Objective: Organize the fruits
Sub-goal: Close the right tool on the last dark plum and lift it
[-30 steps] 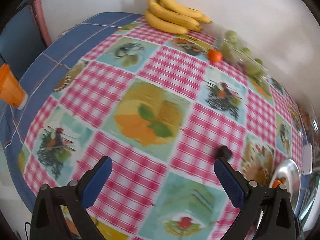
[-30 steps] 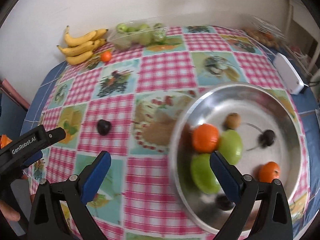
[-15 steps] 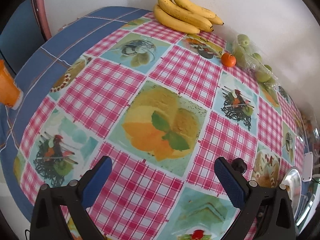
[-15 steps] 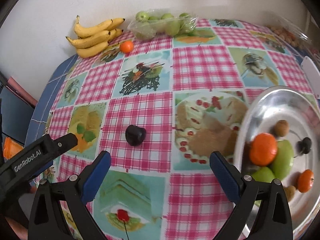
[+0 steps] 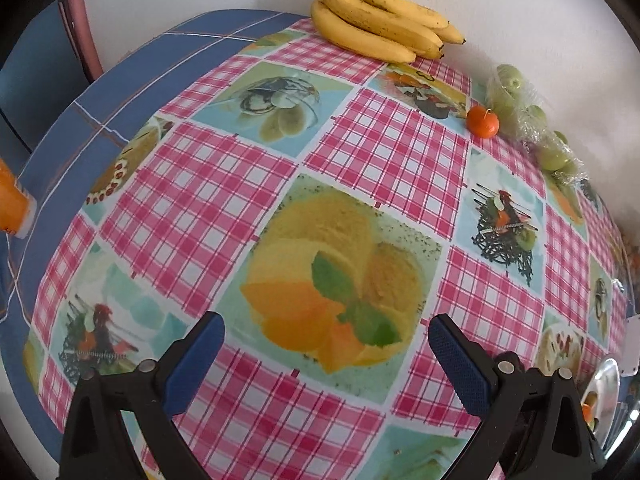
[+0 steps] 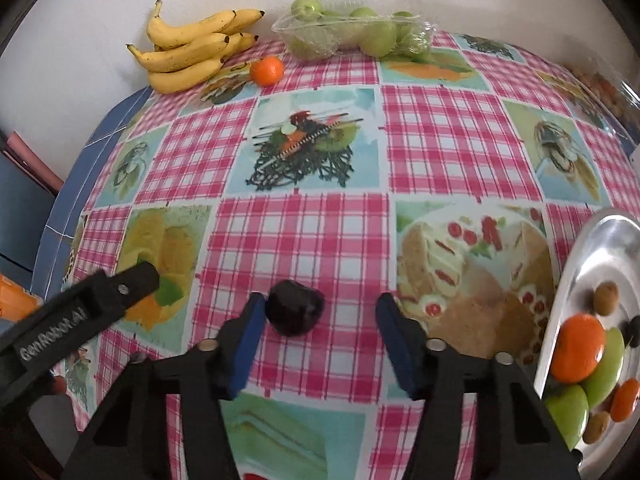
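Between the spread jaws of your right gripper (image 6: 320,320), hard against its left pad, sits the dark plum (image 6: 295,313) mid-tabletop, while your left gripper (image 5: 326,346) hangs released over bare cloth, farther off.

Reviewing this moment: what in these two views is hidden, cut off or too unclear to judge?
- Shiny metal plate: right wrist view, cut by the frame edge.
- Small dark round fruit: right wrist view, contact with the right gripper jaws unclear; absent from the left wrist view.
- Orange object: left wrist view, cropped, unidentifiable.
- Wrapped green fruits: left wrist view, count blurred by film.
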The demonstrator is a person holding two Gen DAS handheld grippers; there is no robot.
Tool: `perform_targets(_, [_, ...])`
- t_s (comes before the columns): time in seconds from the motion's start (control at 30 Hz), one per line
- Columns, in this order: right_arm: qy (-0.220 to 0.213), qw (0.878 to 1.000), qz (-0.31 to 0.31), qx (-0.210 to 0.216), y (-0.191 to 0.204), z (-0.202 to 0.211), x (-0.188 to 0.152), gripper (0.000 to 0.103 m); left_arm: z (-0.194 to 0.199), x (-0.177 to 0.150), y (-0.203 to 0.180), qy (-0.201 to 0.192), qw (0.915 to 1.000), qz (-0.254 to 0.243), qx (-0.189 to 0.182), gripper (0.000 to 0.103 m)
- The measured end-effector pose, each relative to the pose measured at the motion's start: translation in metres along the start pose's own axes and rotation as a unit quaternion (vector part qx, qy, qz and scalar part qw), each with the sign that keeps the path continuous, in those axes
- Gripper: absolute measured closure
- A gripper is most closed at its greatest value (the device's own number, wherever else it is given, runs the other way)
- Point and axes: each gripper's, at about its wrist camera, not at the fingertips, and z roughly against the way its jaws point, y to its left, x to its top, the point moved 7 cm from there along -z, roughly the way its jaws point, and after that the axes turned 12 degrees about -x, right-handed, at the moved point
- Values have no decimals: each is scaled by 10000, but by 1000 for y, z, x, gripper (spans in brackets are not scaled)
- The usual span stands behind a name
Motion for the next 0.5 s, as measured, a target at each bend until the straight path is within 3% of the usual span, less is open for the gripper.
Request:
perform_targets(0.17, [-21, 9998, 30, 171, 8, -1, 3, 72, -6, 2, -1, 48, 10000, -34, 31, 0])
perform_targets(0.5, [-184, 9996, -129, 197, 1, 6, 12, 72, -7, 10, -14, 65, 9998, -150, -106, 0])
